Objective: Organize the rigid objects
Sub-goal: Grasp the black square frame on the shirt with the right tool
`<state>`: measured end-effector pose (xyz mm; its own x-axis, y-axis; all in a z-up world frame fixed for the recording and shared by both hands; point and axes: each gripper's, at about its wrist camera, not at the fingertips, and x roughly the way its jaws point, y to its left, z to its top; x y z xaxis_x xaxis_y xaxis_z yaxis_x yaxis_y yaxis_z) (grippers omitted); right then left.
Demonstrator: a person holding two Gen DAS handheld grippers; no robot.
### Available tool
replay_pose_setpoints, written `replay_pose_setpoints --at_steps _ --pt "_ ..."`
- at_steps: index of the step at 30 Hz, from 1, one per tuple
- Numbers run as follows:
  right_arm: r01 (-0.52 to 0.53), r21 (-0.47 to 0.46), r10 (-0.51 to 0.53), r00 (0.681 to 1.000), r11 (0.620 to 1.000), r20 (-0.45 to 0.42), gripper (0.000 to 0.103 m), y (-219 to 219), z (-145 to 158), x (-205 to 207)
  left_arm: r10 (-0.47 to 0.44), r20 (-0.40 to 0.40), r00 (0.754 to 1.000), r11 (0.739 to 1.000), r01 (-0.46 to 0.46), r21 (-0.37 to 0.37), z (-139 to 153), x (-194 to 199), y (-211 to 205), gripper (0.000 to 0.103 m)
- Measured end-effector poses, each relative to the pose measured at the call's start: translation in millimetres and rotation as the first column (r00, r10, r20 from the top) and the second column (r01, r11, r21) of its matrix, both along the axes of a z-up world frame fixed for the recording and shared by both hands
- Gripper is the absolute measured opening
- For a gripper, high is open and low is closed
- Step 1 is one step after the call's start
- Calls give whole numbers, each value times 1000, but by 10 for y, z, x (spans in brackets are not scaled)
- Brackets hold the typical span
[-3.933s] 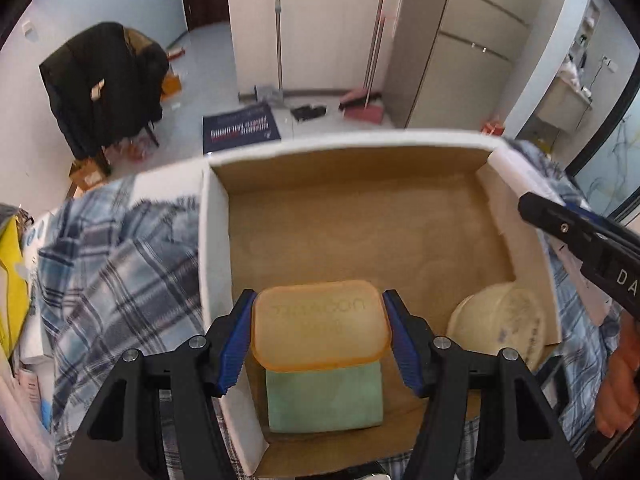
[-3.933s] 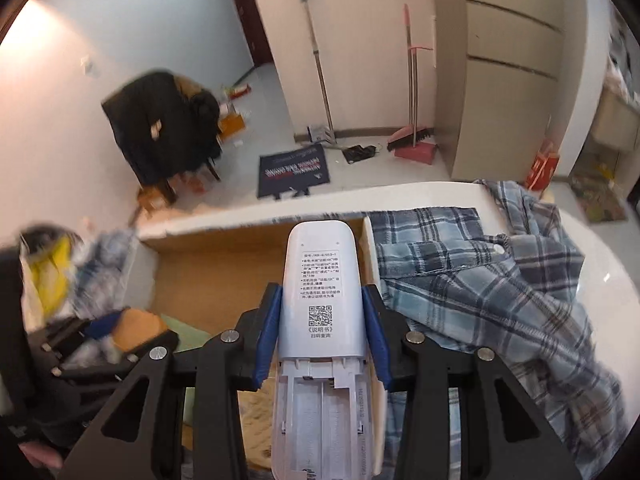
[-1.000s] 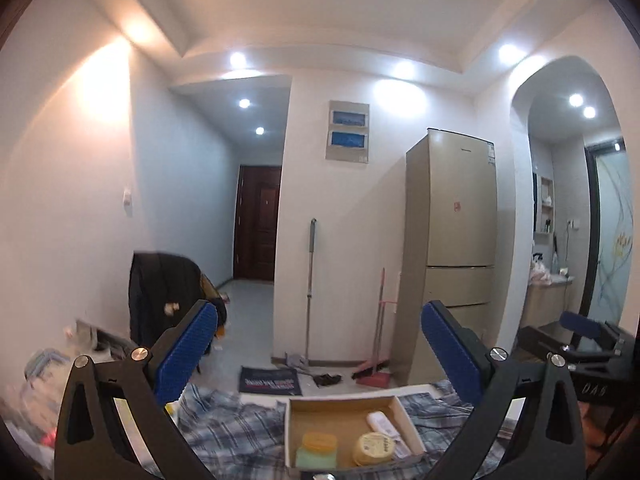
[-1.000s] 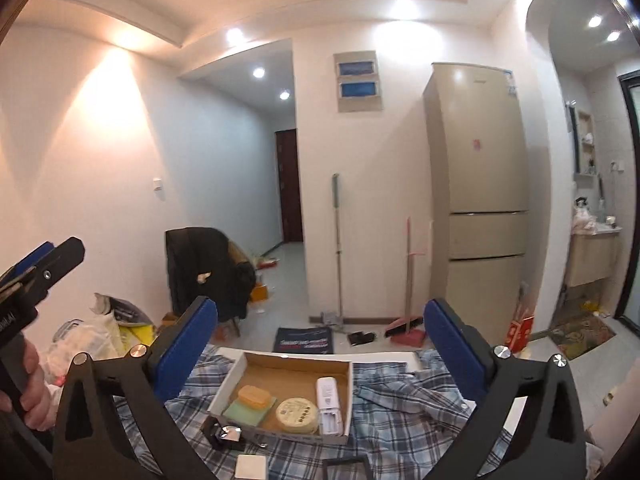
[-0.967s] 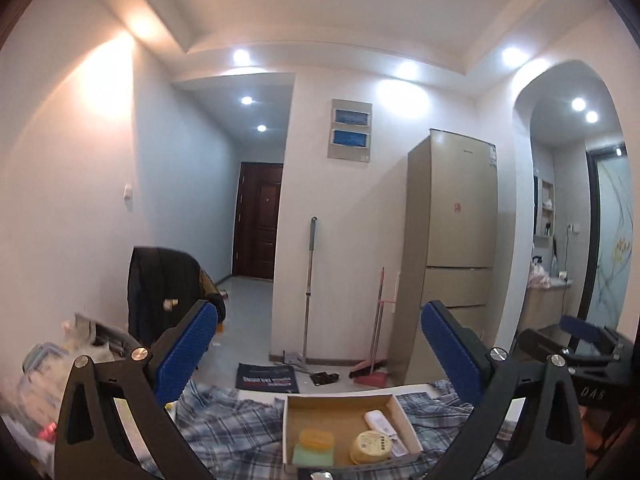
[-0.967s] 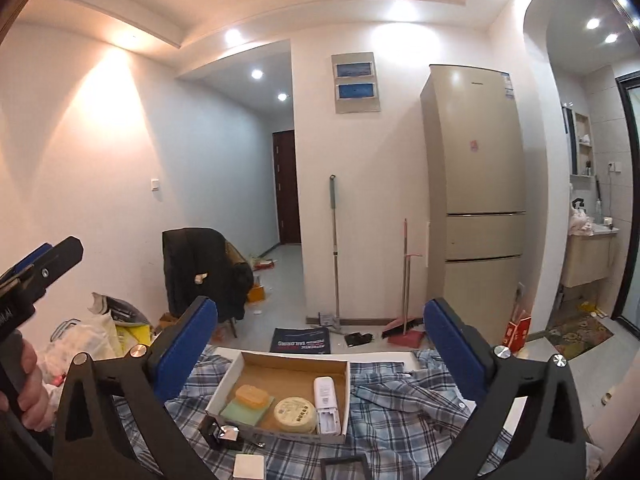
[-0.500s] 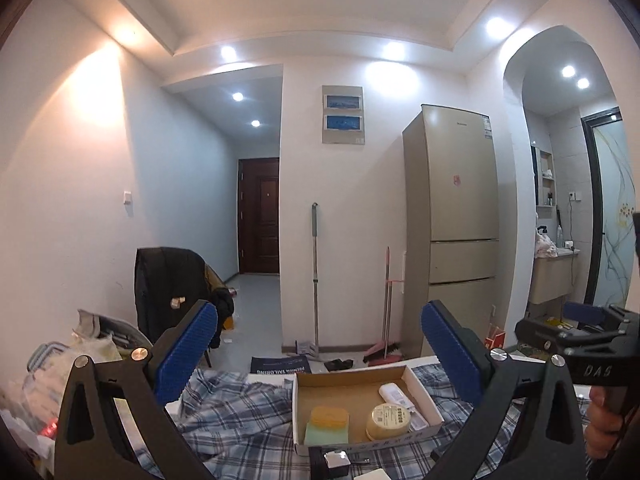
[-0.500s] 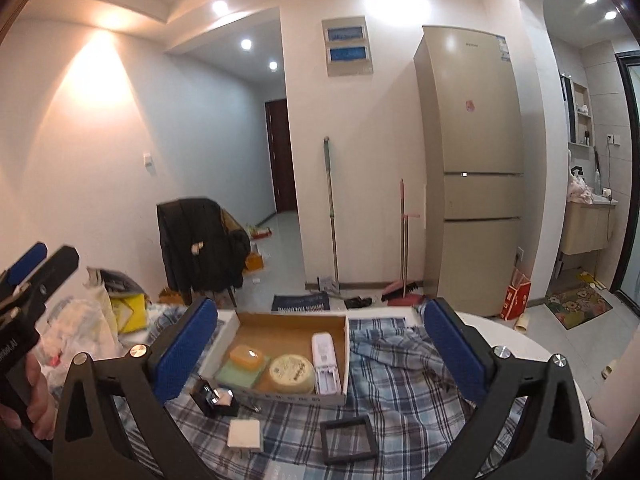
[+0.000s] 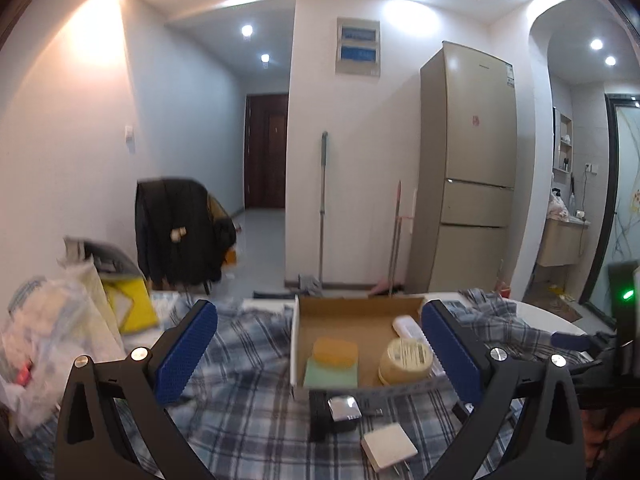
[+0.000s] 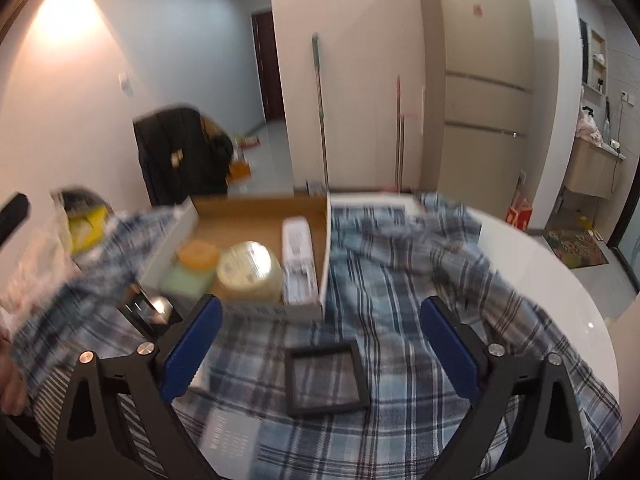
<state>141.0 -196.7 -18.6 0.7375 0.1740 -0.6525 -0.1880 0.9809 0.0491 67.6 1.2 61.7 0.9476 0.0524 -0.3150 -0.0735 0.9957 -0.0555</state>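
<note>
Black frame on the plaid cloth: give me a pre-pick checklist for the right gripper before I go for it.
1. Right gripper open and empty: ok.
2. Black frame lying flat on the plaid cloth, nothing on top: ok.
3. Frame between the fingers' line of approach: ok, roughly centred.
4. Space left in the cardboard box behind the remote, round tin and orange soap box: ok.
5. Left gripper open, clear of the frame: ok.
6. Frame edge height for grip: cannot tell, view blurred.

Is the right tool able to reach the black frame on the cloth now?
Probably yes. The right tool is open and empty, and the black frame lies flat on the plaid cloth between its fingers, with nothing over it.
</note>
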Motion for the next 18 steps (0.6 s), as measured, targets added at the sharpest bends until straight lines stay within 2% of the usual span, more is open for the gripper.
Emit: replay_pose_setpoints --at_steps 4,7,11,13,18 --pt "-13 -63 8 997 998 -81 96 68 -290 105 19 -24 1000 1000 -19 -6 -209 127 34 103" --pt "-27 -76 17 991 997 -132 93 104 -458 172 49 -88 995 998 -52 -29 -412 230 128 103" --pt "-43 -119 23 986 992 -168 91 143 -591 215 83 -131 988 995 -89 -39 -581 294 244 103" --pt "-62 -110 39 979 992 -198 87 151 -636 253 99 -147 984 994 -105 -37 -655 322 281 103" --pt "-86 -103 61 973 991 -224 86 161 -695 282 96 -168 981 994 -103 -32 -753 353 294 103"
